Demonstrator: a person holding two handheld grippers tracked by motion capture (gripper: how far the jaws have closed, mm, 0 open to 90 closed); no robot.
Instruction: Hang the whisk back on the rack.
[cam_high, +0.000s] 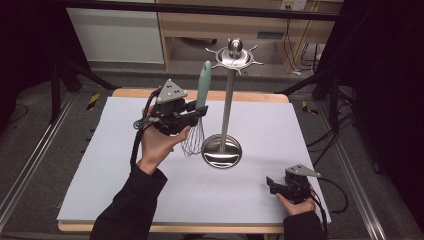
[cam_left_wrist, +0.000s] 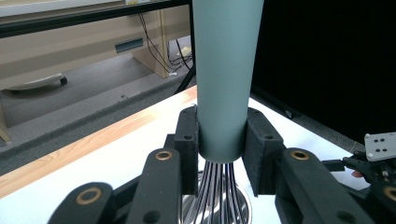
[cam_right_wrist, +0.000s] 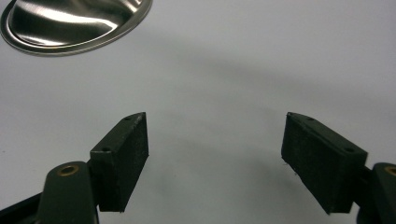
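Observation:
A whisk with a pale teal handle (cam_high: 203, 82) and wire loops (cam_high: 193, 140) stands upright, handle up, just left of a steel utensil stand (cam_high: 229, 85). My left gripper (cam_high: 196, 111) is shut on the lower end of the handle (cam_left_wrist: 223, 84); both pads press its sides, and the wires (cam_left_wrist: 217, 191) hang below. The stand has a round base (cam_high: 221, 151) and a hooked crown (cam_high: 235, 56) at the top. My right gripper (cam_high: 270, 185) rests low near the table's front right, jaws wide open over bare white surface (cam_right_wrist: 215, 126), with the stand's base rim (cam_right_wrist: 70, 23) ahead of it.
A white sheet (cam_high: 125, 165) covers the wooden table (cam_high: 135, 92). Behind the table are a wooden cabinet (cam_high: 260, 25), black frame legs and cables on the floor. The right gripper (cam_left_wrist: 380, 158) also appears at the lower right of the left gripper view.

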